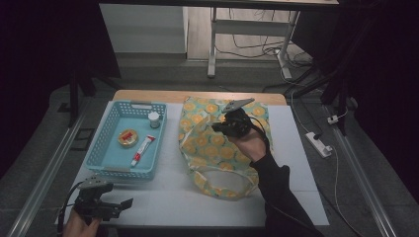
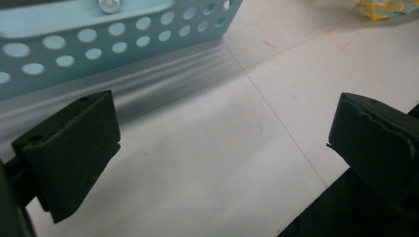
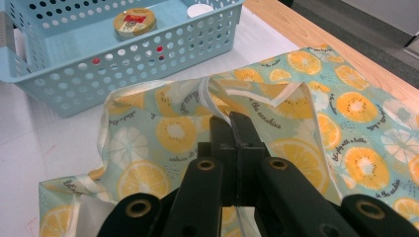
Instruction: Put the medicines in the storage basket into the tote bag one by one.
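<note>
The right gripper (image 1: 221,127) is over the middle of the table, held above a fruit-print cloth bag (image 1: 212,148). Its jaws are pressed together on a white strap (image 3: 215,101) at the bag's rim, and the cloth is lifted into a peak around that pinch. In the right gripper view the strap loops out from between the closed jaws toward 12 o'clock, with the printed fabric spreading away to 3 and 9 o'clock.

The bag lies on a white mat (image 1: 163,197), its open mouth toward 6 o'clock in the high view and its far end reaching the table's wooden edge at 12 o'clock.

At 9 o'clock from the bag, just beside it, sits a blue basket (image 1: 108,123). Inside it are a round tin (image 1: 128,138) near the middle, a tube (image 1: 143,150) just beside the tin toward 4 o'clock, and a small white-capped jar (image 1: 154,119) in the corner at 1 o'clock.

The left gripper (image 1: 129,202) is at the table's near edge, at 6 o'clock from the basket and well apart from the bag. Its jaws stand wide with nothing between them; in the left gripper view, bare mat lies between the two black pads (image 2: 74,148), with the basket wall toward 11 o'clock.
</note>
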Tool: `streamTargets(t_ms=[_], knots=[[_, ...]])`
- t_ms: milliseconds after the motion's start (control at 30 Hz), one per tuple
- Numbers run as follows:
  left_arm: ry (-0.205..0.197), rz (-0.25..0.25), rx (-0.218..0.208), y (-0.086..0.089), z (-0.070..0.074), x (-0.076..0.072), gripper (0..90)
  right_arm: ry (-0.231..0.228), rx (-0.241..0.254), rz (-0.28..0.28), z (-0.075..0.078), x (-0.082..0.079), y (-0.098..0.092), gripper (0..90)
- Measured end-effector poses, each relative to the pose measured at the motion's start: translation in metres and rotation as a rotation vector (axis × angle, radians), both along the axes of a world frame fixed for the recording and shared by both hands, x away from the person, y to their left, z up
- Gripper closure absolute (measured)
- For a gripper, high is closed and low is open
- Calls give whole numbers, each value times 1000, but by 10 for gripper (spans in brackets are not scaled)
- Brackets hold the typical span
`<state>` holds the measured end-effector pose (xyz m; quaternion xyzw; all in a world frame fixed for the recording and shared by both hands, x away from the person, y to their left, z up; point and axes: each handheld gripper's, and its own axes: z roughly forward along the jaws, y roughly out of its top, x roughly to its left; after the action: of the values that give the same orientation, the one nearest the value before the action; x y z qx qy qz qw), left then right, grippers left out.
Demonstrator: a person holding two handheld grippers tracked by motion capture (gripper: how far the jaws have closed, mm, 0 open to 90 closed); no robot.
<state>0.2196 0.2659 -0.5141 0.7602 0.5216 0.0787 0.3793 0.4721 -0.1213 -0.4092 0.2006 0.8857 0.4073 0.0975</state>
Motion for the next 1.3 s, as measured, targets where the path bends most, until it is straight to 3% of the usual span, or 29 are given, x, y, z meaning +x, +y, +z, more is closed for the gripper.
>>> streamTargets(t_ms=[267,400,1100,1300], knots=[[-24,-22,-54,6,4,1,0,-3,4,2,0,0,-1,897],[-33,-26,-36,7,5,1,0,1,3,2,-1,1,-2,897],[-108,-53,-43,12,27,8,0,16,13,4,-1,3,-5,897],[-77,-48,-62,12,30,15,0,17,12,6,-1,3,-4,897]])
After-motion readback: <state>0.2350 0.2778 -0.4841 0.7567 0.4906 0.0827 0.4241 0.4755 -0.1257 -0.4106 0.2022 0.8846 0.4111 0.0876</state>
